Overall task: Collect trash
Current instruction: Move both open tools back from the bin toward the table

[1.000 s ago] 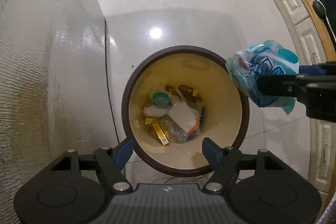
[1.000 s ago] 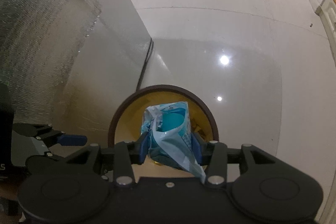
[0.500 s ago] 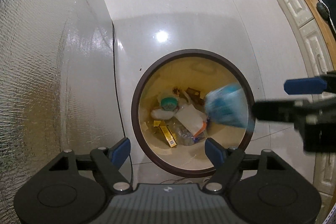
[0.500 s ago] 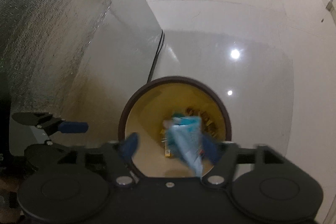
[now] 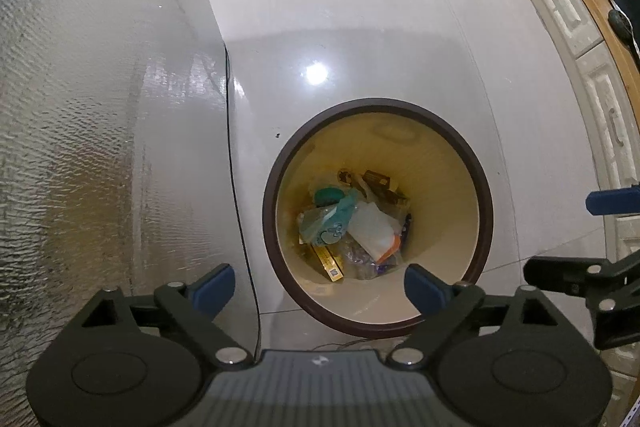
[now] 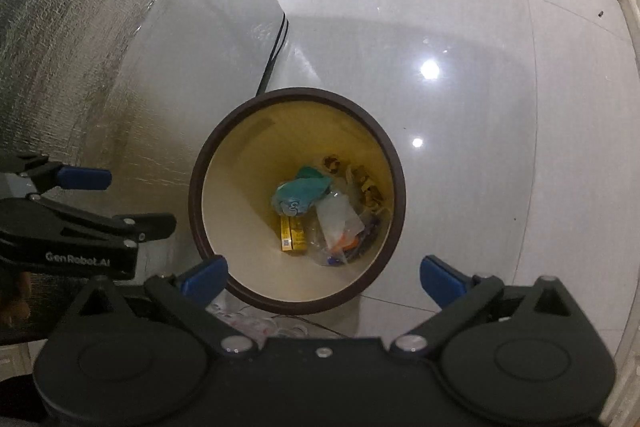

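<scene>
A round bin with a dark brown rim (image 5: 276, 187) (image 6: 196, 187) and cream inside stands on the pale floor. A teal and white plastic bag (image 5: 330, 223) (image 6: 298, 197) lies at its bottom on top of yellow boxes (image 6: 293, 233), clear wrappers and other trash. My left gripper (image 5: 320, 289) hangs above the bin's near edge, its jaws still opening with nothing between them. My right gripper (image 6: 324, 273) points down over the bin, jaws opening wide and empty. Each gripper shows at the side of the other's view.
A tall shiny textured wall panel (image 5: 80, 107) rises on the left, with a black cable (image 5: 234, 187) running down its foot beside the bin. White cabinet fronts under a wooden counter (image 5: 592, 27) line the right. Glossy floor tiles (image 6: 460, 27) spread beyond the bin.
My right gripper opened and let go of the teal bag, which dropped into the bin onto the other trash. The left gripper's jaws spread wider.
</scene>
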`<act>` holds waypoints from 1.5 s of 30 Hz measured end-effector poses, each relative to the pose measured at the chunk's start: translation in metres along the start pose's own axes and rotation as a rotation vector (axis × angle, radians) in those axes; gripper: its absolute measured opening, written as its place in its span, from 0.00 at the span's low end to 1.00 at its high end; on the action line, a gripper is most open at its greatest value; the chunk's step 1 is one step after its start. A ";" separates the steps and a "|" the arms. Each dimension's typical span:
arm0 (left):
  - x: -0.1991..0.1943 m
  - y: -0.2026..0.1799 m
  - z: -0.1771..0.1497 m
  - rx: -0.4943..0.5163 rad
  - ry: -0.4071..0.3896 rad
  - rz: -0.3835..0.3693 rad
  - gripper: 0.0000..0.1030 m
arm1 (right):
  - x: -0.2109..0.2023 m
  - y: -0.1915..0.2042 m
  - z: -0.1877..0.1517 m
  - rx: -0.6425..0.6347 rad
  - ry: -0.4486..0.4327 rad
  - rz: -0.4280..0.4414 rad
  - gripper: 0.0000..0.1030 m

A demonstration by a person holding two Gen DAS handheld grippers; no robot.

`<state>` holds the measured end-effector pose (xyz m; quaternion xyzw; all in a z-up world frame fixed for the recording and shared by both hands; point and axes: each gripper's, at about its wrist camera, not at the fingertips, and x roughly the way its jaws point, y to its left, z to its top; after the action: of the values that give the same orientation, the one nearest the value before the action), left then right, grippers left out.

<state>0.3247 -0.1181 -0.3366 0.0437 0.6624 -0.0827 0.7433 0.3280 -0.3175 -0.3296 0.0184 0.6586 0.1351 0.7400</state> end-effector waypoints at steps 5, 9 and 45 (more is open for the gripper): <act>-0.007 0.003 -0.002 -0.008 -0.013 0.011 0.98 | -0.008 -0.001 -0.005 0.006 -0.021 -0.011 1.00; -0.014 0.003 -0.004 -0.007 -0.026 0.018 1.00 | -0.018 -0.003 -0.009 0.022 -0.045 -0.017 1.00; -0.167 -0.020 -0.040 0.033 -0.301 0.071 1.00 | -0.166 -0.005 -0.064 0.076 -0.305 -0.106 1.00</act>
<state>0.2638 -0.1199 -0.1743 0.0665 0.5400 -0.0729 0.8359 0.2506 -0.3690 -0.1780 0.0320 0.5433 0.0662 0.8363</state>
